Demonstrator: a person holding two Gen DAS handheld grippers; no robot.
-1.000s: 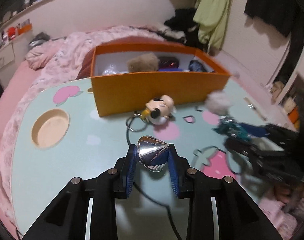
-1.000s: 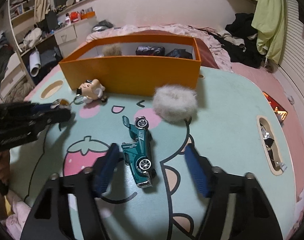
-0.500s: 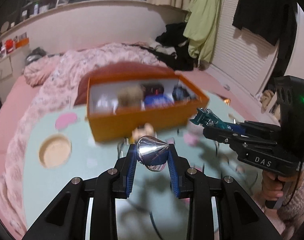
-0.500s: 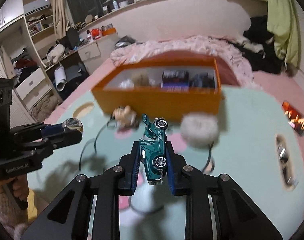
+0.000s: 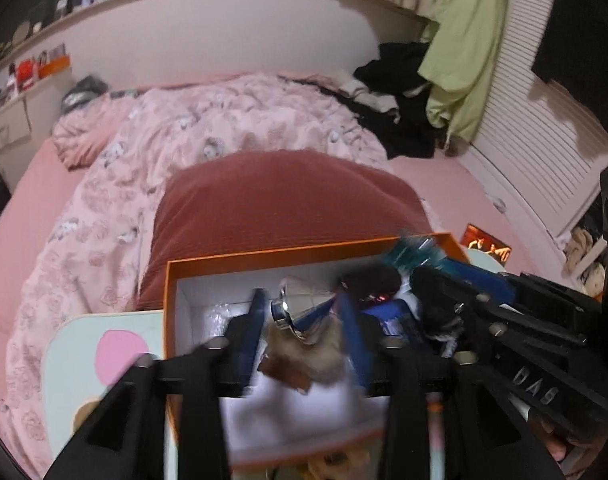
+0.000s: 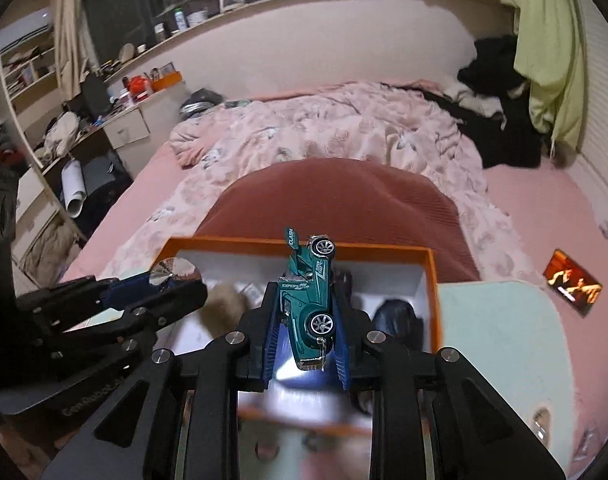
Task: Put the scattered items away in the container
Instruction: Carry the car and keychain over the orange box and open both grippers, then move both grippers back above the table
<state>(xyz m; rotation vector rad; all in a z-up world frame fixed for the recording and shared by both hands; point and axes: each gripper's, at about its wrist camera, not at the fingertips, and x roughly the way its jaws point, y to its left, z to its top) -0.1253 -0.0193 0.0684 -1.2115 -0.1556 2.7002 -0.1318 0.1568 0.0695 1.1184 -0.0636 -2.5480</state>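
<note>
The orange box (image 5: pixel 168 304) with a white inside sits at the far edge of the mint table, also in the right wrist view (image 6: pixel 432 280). My left gripper (image 5: pixel 299 332) hangs over the box with its jaws spread; the silver cone (image 5: pixel 293 314) sits tilted between them, apart from the pads, and is blurred. In the right wrist view the cone (image 6: pixel 171 272) shows at the left gripper's tip. My right gripper (image 6: pixel 306 332) is shut on the teal toy car (image 6: pixel 310 300), nose down over the box. A brown fluffy item (image 6: pixel 223 306) and dark items (image 6: pixel 396 316) lie inside.
A dark red pillow (image 6: pixel 336 204) and a pink quilt (image 6: pixel 324 128) lie just behind the box. The mint table (image 6: pixel 500 332) extends to the right. A small photo card (image 6: pixel 572 286) lies on the pink bed. Shelves and clutter stand at the left (image 6: pixel 43 128).
Both grippers have moved forward from above the table to over the orange box. The left jaws have spread and the silver cone has tilted loose. The right gripper still holds the car.
</note>
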